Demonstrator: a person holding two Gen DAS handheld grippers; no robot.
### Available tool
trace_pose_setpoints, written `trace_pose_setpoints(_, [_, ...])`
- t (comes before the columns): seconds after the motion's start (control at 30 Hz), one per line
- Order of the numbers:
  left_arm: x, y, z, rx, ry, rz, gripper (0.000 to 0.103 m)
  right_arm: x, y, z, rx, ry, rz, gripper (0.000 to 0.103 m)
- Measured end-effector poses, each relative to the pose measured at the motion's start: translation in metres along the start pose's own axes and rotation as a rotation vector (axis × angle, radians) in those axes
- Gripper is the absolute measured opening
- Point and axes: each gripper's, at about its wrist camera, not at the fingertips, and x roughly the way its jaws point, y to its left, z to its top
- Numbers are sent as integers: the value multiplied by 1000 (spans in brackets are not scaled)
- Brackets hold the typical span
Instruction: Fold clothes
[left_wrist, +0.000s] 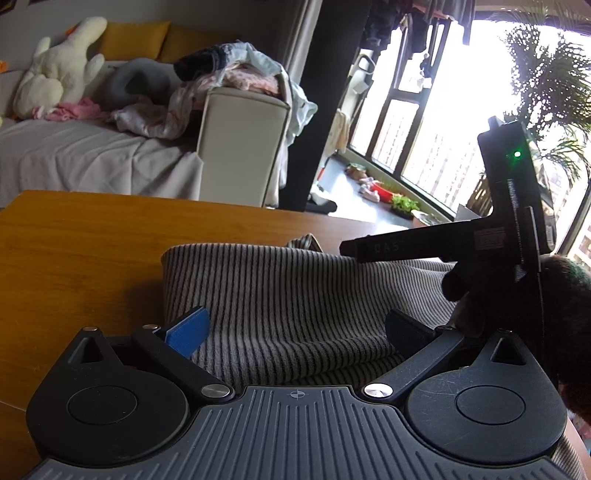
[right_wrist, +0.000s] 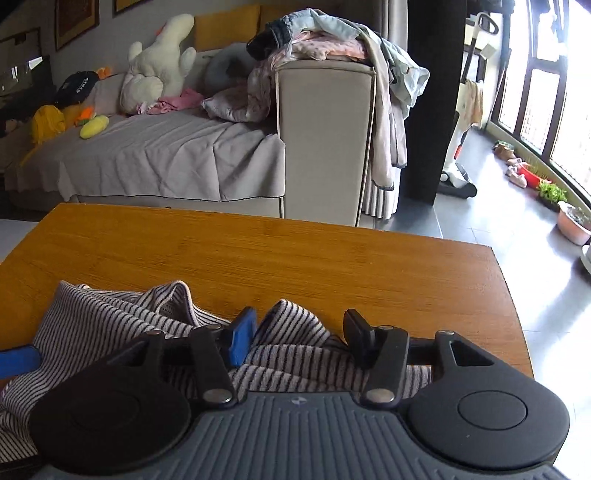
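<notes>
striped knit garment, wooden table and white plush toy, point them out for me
striped knit garment (left_wrist: 280, 295), left wrist view, on the flat ribbed middle.
orange-brown wooden table (right_wrist: 295, 251), right wrist view, on the bare top beyond the cloth.
white plush toy (right_wrist: 159, 66), right wrist view, on its body, on the sofa.

Striped garment (right_wrist: 110, 332) on the table (right_wrist: 295, 251) at its near edge, sofa (right_wrist: 166, 155) behind.

From my seat, little is legible. In the left wrist view, right of centre, the black bar of the other gripper (left_wrist: 410, 245) carries faint letters, roughly "DAS". A white label (left_wrist: 491, 236) beside it and lettering on the black cap (right_wrist: 75, 85), upper left, are too small to read.
</notes>
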Motion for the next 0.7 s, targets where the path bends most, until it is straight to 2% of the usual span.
trace_pose_setpoints(0.07, [0,0,1,0,1,-2,103,-3,1,-3,-18,-10,2,48])
trace_pose_setpoints(0.2, [0,2,1,-4,-4,-6,103,-10,11,-5,-42,-35,-54,20])
trace_pose_setpoints(0.23, [0,2,1,-8,-7,-9,103,-14,12,-3,-35,-43,-54,17])
trace_pose_setpoints(0.33, [-12,12,5,-47,-69,-39,103,-57,11,-1,-32,-125,-3,14])
trace_pose_setpoints(0.43, [-33,24,16,-93,-92,-7,103,-107,3,-12,-8,-191,65,13])
trace_pose_setpoints(0.6, [-70,32,32,-119,-112,35,103,-175,-4,-65,24,-196,167,13])
trace_pose_setpoints(0.7, [-89,24,35,-93,-130,57,103,-190,-1,-94,33,-175,198,13])
